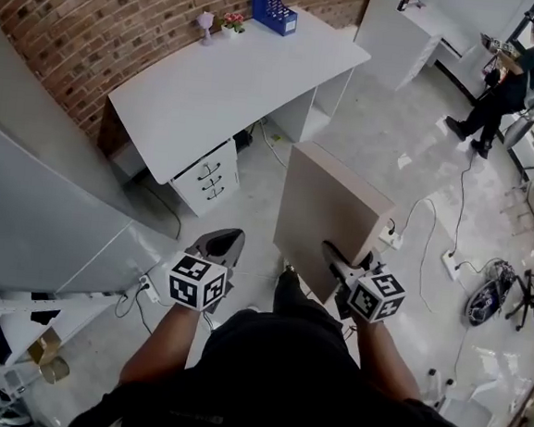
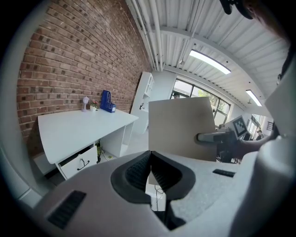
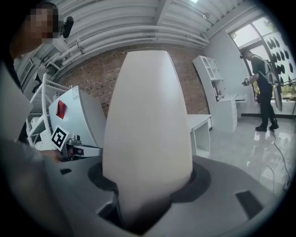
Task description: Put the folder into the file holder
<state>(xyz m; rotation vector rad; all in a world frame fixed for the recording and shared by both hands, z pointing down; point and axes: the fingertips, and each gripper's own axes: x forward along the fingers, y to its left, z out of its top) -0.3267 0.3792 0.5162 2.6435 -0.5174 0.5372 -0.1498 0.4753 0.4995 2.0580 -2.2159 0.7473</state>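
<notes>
folder (image 1: pixel 327 218) first: it sits in your right tool (image 1: pixel 336 257), whose jaws are clamped on its lower near edge. the plain beige face stands upright in front of you, over the floor (image 1: pixel 420 166), not yet near any table. gripping it low and by one edge leaves the top and far edges free, which looks like the right hold for feeding it into a slot.

your left tool (image 1: pixel 222 246) is out to the left of the folder and apart from it. its jaws are closed on each other with nothing between them. my guess is you are keeping it free to steady things at the far end.

further off, the white table (image 1: pixel 213 92) runs along the brick wall (image 1: pixel 98 26), with a drawer unit (image 1: pixel 209 180) under its near end. the blue file holder (image 1: pixel 271 4) stands upright at the table's far end, close to the wall and well apart from the folder. a small pot of flowers (image 1: pixel 233 21) is just to its left. the holder's open top faces up, so the folder will probably need to come in from above, edge first.

as for writing, there is little to report. the folder's visible face is blank. the marker cubes (image 1: pixel 196 283) on your tools carry only black-and-white square patterns, and the file holder is too small here to show any label.
</notes>
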